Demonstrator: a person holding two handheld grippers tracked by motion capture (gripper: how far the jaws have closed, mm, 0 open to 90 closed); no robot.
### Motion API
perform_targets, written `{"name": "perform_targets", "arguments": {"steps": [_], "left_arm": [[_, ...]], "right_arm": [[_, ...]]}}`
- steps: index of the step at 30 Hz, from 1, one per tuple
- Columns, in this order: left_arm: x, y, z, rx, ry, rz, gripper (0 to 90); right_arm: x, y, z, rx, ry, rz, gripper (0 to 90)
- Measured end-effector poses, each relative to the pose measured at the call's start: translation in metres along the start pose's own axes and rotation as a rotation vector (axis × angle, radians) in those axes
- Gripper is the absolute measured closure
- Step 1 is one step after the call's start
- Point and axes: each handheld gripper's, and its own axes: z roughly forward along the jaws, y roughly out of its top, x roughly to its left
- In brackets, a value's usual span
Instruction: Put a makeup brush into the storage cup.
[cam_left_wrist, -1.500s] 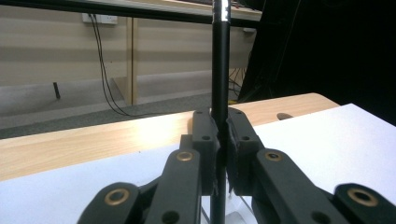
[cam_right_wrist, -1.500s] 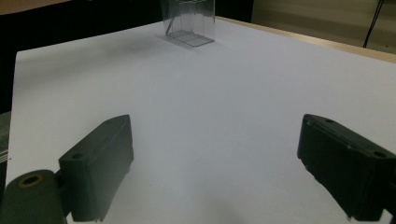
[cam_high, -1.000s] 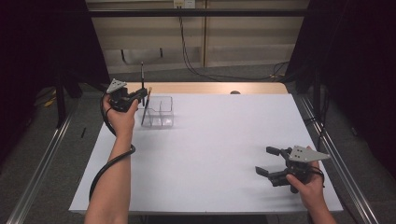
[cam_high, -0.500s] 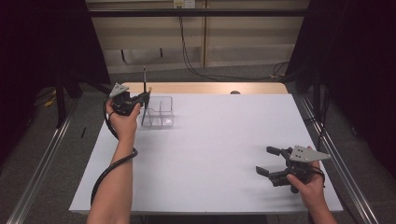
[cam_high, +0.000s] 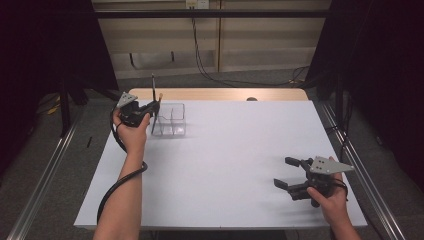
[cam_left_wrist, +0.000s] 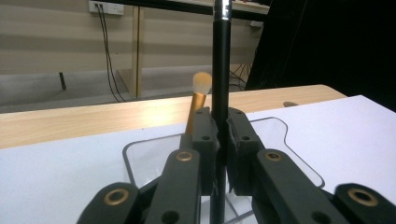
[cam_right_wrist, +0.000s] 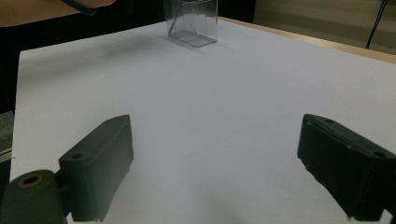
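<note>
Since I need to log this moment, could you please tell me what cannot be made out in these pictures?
- Black brush: its top is cut off by the upper edge of the left gripper view; its lower end is hidden behind the fingers.
- Clear organizer: its top is cut off by the right gripper view's edge.
- Gold brush: too small in the high view.

Black hand-held gripper (cam_left_wrist: 219, 140); brass-looking screws; grey plate; cable.

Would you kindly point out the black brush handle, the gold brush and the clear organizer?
black brush handle (cam_left_wrist: 220, 70), left gripper view, mid-shaft above the jaws
gold brush (cam_left_wrist: 199, 103), left gripper view, gold ferrule
clear organizer (cam_high: 172, 106), high view, far rim
</note>
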Motion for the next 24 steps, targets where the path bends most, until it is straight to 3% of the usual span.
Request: {"name": "perform_targets", "arguments": {"steps": [24], "left_arm": [[-0.0006,-0.0097,-0.0028,0.022,0.0,-0.005,82.8]], "right_arm": [[0.0002,0.0011,-0.0007,-0.002,-0.006,-0.001,10.3]]}}
